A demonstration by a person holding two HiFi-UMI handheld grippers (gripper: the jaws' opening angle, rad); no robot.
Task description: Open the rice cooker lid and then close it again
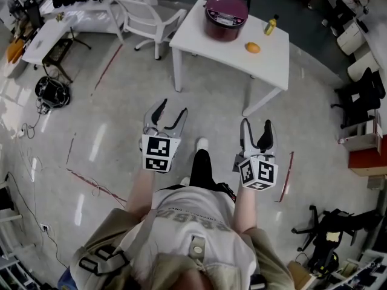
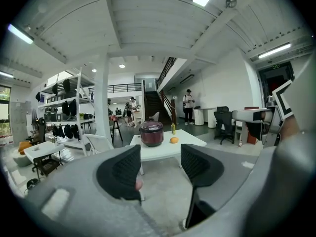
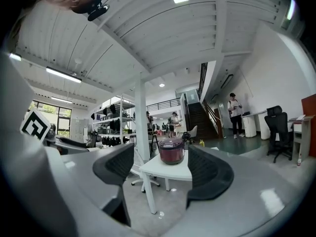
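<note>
Near rice cooker (image 1: pixel 226 16), orange (image 1: pixel 253 48) and yellow bottle (image 1: pixel 270 25)

Floor (image 1: pixel 121 119) open; orange (image 1: pixel 253 48), bottle (image 1: pixel 270 25) beside rice cooker (image 1: pixel 225 16).

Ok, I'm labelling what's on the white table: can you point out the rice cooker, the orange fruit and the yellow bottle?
rice cooker (image 1: pixel 226 14), head view, middle of its lid.
orange fruit (image 1: pixel 253 48), head view, middle of its top.
yellow bottle (image 1: pixel 270 26), head view, middle of its body.
</note>
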